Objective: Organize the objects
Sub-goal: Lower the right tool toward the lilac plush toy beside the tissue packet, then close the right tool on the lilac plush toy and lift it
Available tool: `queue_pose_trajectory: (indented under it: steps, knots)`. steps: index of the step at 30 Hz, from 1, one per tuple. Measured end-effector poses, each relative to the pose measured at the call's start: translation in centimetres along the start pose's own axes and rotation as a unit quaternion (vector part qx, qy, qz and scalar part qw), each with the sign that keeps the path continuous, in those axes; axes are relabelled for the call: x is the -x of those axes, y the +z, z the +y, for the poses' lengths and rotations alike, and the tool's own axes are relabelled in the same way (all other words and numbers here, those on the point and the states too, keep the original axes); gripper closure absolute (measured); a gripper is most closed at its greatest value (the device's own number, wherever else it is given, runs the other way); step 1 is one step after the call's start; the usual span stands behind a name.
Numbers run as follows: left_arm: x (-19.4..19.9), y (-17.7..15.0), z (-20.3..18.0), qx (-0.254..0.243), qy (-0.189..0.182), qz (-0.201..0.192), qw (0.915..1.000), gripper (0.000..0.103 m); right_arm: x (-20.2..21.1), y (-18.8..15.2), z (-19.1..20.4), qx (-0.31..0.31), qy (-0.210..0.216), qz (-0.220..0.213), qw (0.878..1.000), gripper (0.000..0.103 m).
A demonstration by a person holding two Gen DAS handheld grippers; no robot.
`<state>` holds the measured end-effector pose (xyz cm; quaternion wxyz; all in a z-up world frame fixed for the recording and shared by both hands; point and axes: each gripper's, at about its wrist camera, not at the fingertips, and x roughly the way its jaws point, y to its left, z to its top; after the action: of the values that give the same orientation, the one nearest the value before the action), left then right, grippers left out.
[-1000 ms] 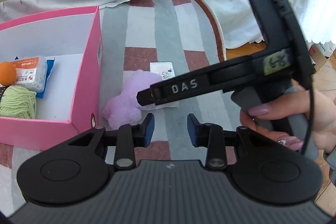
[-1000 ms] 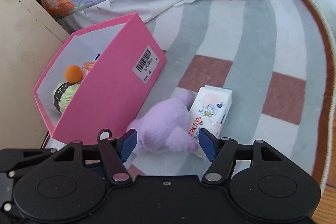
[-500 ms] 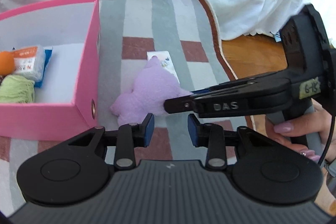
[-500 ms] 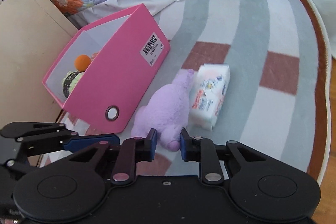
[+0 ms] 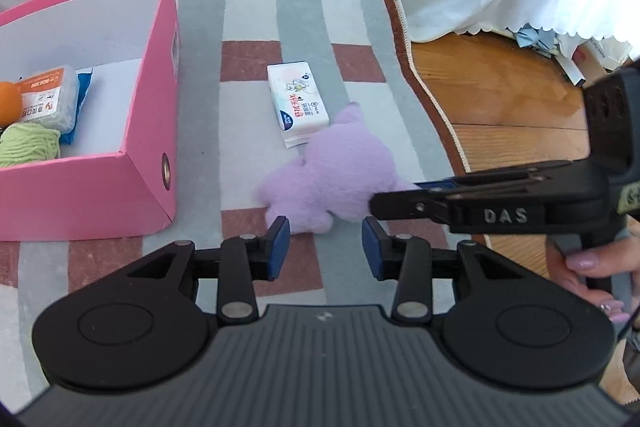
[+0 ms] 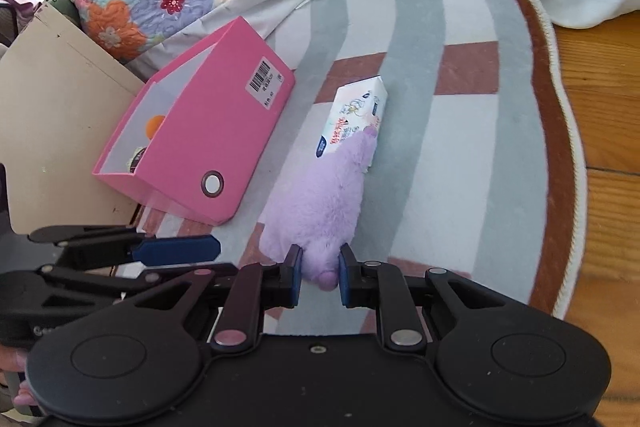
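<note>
Purple plush toy (image 6: 320,195) pinched in right hand-held gripper (image 6: 319,277)

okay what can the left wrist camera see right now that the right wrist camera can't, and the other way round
Only the left wrist view shows the green yarn and the orange-labelled packet inside the pink box.

Only the right wrist view shows the beige board beside the box, the barcode label, and the right claw shut on the purple plush toy.

Both show the box, the toy, the white tissue pack, the striped rug, and an orange ball.
</note>
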<state>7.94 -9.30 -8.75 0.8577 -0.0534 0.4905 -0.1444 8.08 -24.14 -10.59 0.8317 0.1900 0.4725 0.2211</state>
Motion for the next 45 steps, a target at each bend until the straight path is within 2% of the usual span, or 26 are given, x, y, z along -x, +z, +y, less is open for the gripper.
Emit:
queue_pose_trajectory:
  steps: [10,13,15,18,20,24,26,28,32,36,40,43,45]
  knots:
    - [-0.4,0.5,0.4,0.019,-0.013,0.005,0.9997,0.062,1.3,-1.8,1.6,0.041,-0.052,0.005,0.998,0.083]
    - [-0.2,0.4,0.7,0.030,-0.023,0.004,0.9993,0.062,2.3,-2.3,2.5,0.075,-0.121,-0.013,0.990,0.085]
    - [-0.1,0.3,0.6,0.024,-0.024,-0.002,0.9994,0.062,2.8,-2.8,2.8,0.102,-0.140,-0.008,0.985,0.084]
    - [-0.5,0.4,0.3,0.019,-0.032,-0.005,0.9993,0.062,2.8,-3.2,2.3,0.109,-0.123,0.027,0.986,0.083]
    - [-0.9,0.5,0.1,0.019,-0.044,-0.001,0.9988,0.062,3.1,-3.4,2.6,0.129,-0.142,0.016,0.981,0.078]
    - [-2.0,0.9,-0.2,0.017,-0.061,0.001,0.9980,0.061,4.1,-3.5,3.2,0.170,-0.147,-0.015,0.974,0.051]
    - [-2.8,1.2,-0.2,0.017,-0.062,0.006,0.9979,0.059,4.1,-3.3,3.3,0.179,-0.142,-0.022,0.973,0.045]
    - [-3.6,1.5,-0.3,0.014,-0.063,0.011,0.9979,0.059,3.7,-3.0,3.0,0.177,-0.142,-0.023,0.974,0.044]
    - [-5.2,1.6,-0.5,0.011,-0.063,0.026,0.9976,0.058,2.8,-2.9,2.2,0.146,-0.121,-0.011,0.982,0.038]
    - [-6.1,1.5,-0.3,0.025,-0.072,0.031,0.9966,0.059,1.9,-3.3,1.7,0.125,-0.126,-0.006,0.984,0.034]
    - [-6.4,1.3,-0.1,0.036,-0.083,0.037,0.9952,0.064,1.1,-3.6,1.3,0.113,-0.129,-0.007,0.985,0.034]
    - [-6.4,1.2,0.3,0.050,-0.090,0.049,0.9935,0.069,0.8,-3.8,1.8,0.123,-0.117,-0.003,0.985,0.034]
    - [-6.1,1.0,0.2,0.050,-0.089,0.051,0.9935,0.072,0.8,-4.0,2.8,0.151,-0.135,-0.007,0.979,0.037]
